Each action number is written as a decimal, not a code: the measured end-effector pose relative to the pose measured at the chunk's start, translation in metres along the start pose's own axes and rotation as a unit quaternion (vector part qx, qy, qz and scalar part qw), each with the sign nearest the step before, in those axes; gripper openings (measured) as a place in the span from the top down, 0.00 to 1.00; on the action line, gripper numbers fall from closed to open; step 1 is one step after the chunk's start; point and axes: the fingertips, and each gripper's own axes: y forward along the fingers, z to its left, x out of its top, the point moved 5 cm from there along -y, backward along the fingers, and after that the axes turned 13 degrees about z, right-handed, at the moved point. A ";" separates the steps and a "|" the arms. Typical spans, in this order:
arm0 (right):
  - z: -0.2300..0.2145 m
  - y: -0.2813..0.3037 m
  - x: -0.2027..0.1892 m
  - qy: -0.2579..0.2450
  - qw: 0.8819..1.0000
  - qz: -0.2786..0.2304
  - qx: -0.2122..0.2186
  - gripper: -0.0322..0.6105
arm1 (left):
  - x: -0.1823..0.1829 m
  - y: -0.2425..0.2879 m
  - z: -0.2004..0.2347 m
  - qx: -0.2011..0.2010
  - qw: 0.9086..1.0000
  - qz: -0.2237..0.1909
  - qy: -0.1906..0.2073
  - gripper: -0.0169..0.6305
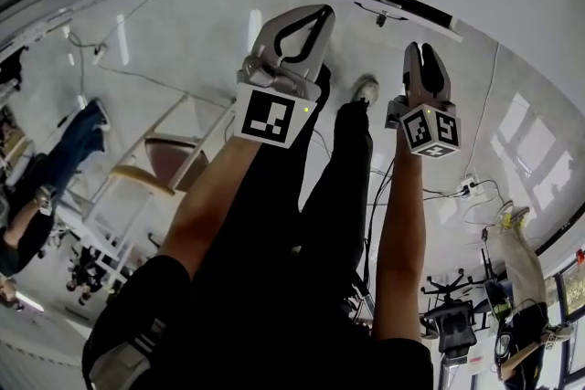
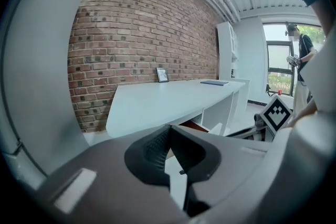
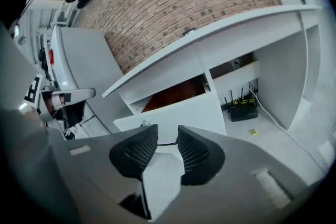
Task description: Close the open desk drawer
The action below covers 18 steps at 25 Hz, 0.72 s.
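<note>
- Firstly, at the head view's left, a chair (image 1: 164, 162) stands on the pale floor beside the person's legs.
- Next comes the left gripper (image 1: 306, 21), held out on a bare forearm. Its own view shows its jaws clenched together with nothing between them.
- Beyond those closed jaws, the white desk (image 2: 168, 99) runs along a brick wall (image 2: 131, 34), with a small picture frame (image 2: 163, 75) standing on top.
- Further right is the right gripper (image 1: 426, 59). Its jaws stand apart, released, and grasp nothing.
- Past that gap, the open drawer (image 3: 178, 113) is pulled out from under the desk top, its brown inside showing. It lies apart from both grippers.
- Rightmost, a black router (image 3: 242, 111) sits on the floor under the desk.
</note>
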 end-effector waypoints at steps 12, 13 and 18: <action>-0.012 0.046 -0.032 0.152 0.986 -0.025 0.072 0.76 | -0.011 0.000 -0.017 0.018 0.999 -0.025 -0.012 0.95; -0.012 0.051 -0.033 0.160 0.984 -0.028 0.076 0.76 | -0.013 0.001 -0.017 0.019 0.999 -0.026 -0.009 0.95; -0.014 0.071 -0.040 0.208 0.973 -0.036 0.093 0.75 | -0.019 0.008 -0.018 0.023 0.999 -0.030 -0.012 0.95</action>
